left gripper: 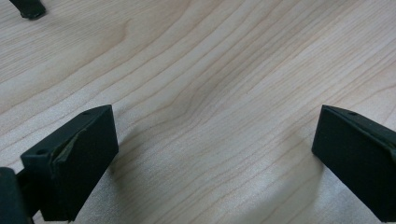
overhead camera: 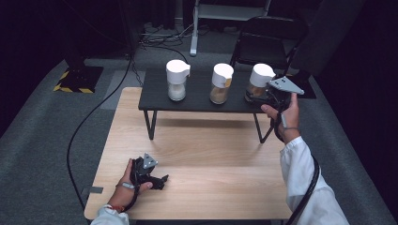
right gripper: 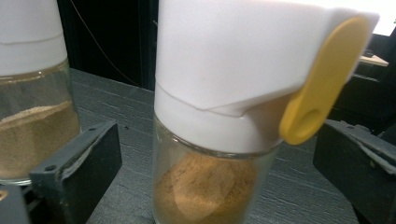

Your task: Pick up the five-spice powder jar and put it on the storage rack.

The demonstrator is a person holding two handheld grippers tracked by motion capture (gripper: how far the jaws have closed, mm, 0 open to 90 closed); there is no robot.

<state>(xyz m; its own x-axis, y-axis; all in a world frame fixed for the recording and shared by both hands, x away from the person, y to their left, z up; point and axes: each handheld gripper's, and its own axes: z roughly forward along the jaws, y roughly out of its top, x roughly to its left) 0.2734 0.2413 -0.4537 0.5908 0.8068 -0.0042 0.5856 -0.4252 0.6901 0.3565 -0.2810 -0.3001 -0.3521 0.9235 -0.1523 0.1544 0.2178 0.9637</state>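
Three glass jars with white lids stand in a row on a low black shelf (overhead camera: 197, 104). The left jar (overhead camera: 177, 80) holds white powder; the middle jar (overhead camera: 221, 84) and the right jar (overhead camera: 258, 80) hold brown powder. My right gripper (overhead camera: 256, 96) is at the right jar. In the right gripper view this jar (right gripper: 210, 182), with a yellow tab (right gripper: 318, 84) on its lid, stands between the open jaws of the right gripper (right gripper: 217, 158), with gaps on both sides. My left gripper (overhead camera: 161, 180) rests open on the wooden table; the left gripper (left gripper: 215, 149) has only bare wood between its jaws.
The shelf stands on thin black legs at the far side of the wooden table (overhead camera: 197, 154). A black folding chair (overhead camera: 267, 42) stands behind the shelf. The middle jar (right gripper: 32, 93) stands close beside the right gripper's left jaw. Cables run over the grey floor.
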